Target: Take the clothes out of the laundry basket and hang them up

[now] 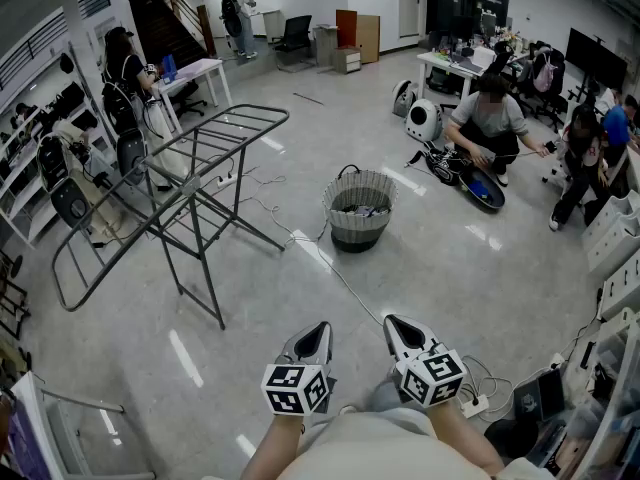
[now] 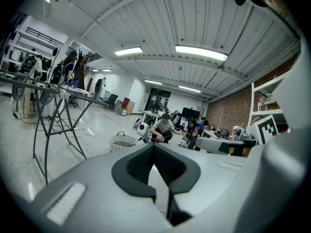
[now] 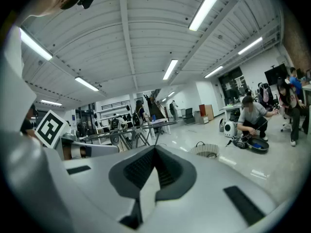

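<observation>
Glossy grey concrete floor [image 1: 480,268] carried everything. Grey metal folding drying rack [image 1: 195,183] stood open toward the floor's left edge, wings spread, bars bare. A person in a grey T-shirt [image 1: 487,118] crouched toward the floor's far right edge over a black-and-blue item lying flat there; what it was, couldn't tell.

Round woven laundry basket, pale top and dark base [image 1: 357,226], sat upright about mid-floor, right of the rack and well apart from it, black handle loop at its far rim. Dark clothes [image 1: 360,209] lay bunched inside it, below the rim; individual pieces not distinguishable.

Left claw [image 1: 322,326] and right claw [image 1: 392,320] were held side by side near the floor's near edge, both pointing across the floor at the basket, well short of it. Left claw was clenched, pads together, nothing between them. Right claw same: clenched and empty. The marker cubes sat behind each claw, just above the person's forearms.

A thin white cable [image 1: 345,278] ran along the floor from the basket's base toward the claws. White power strip [image 1: 476,405] lay just right of the right claw, near the near-right corner.
</observation>
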A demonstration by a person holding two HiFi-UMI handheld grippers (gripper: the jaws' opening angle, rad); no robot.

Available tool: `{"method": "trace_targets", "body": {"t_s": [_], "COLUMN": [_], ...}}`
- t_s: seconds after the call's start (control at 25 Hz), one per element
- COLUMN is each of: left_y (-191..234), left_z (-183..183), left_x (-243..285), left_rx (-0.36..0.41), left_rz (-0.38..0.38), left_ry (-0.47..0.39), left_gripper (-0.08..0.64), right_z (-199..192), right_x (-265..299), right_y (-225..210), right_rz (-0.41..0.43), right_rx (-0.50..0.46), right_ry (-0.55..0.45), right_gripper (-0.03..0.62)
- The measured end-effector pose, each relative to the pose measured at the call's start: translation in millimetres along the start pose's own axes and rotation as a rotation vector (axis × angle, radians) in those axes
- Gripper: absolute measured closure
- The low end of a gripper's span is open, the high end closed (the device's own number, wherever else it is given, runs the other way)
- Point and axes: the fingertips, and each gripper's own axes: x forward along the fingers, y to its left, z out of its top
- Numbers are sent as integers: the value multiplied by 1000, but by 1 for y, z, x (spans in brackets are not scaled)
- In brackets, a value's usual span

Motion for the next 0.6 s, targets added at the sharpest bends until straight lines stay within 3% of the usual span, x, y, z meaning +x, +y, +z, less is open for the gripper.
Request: {"method": "trace_targets", "body": {"t_s": [0.6], "left_y": [6], "left_z": [-3], "left_x": [1], "left_rx": [-8], "left_rz": [0], "left_ry": [-6], "left_gripper": [549], "right_z": [-4], "right_x": [6], "right_y": [3], "right_rz": [18], "right_rx": [1], "right_ry": [6], "right_gripper": [592]}}
